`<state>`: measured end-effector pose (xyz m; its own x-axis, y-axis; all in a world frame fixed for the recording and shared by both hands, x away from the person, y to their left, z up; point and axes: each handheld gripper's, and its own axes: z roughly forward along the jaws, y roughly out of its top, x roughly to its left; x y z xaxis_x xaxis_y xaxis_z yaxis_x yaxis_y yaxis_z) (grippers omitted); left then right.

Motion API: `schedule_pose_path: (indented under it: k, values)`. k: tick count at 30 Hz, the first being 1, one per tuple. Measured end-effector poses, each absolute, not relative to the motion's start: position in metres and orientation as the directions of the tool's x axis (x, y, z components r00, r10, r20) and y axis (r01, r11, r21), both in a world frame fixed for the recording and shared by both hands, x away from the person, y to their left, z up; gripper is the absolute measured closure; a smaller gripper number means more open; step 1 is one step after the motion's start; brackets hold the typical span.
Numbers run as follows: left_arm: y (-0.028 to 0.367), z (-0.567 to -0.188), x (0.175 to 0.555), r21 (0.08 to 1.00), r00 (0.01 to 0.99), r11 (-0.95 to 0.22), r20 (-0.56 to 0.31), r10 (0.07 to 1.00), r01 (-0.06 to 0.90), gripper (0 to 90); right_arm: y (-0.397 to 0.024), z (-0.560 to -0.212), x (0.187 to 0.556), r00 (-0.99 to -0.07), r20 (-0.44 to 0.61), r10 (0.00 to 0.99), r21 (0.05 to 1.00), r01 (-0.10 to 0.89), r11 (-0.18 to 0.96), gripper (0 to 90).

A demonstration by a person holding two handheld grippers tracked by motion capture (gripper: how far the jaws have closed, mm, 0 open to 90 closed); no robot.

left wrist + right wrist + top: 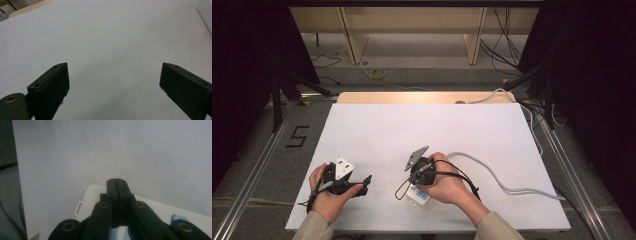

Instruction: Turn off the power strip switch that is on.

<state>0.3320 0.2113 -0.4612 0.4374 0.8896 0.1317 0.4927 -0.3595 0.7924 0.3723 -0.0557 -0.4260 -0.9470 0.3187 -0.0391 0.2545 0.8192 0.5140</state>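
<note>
The thing in hand is a small white power strip (pixel 418 196) with pale blue patches on top, lying flat on the white desk (pixel 422 130) near its front edge, its grey cord (pixel 502 182) running off from it toward the desk's right edge. The right claw (pixel 416 176) sits directly above the strip with its jaws pressed fully together and nothing between them; in the right gripper view the closed tips (pixel 116 182) hover over the strip's (pixel 95 195) white top, pointing toward its far rounded end. With shut jaws, this looks like a press on the strip's top, perhaps on a switch, rather than a grasp, so the tip should come straight down on the chosen spot and not slide off toward the strip's edge. The left claw (pixel 362 182) lies well left of the strip, its jaws (pixel 112 85) wide apart over bare desk, holding nothing; bracing the strip's left end with it would probably stop any skidding.
</note>
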Motion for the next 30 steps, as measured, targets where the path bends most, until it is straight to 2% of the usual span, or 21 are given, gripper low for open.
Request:
schedule_pose_path:
  k: [30]
  values:
    - [0.211,-0.461,0.332,0.793,0.438,-0.360,0.133,0.889,0.491,8.8,-0.048,-0.439,0.377,-0.947,-0.021,0.321,0.462,0.275,0.843,90.0]
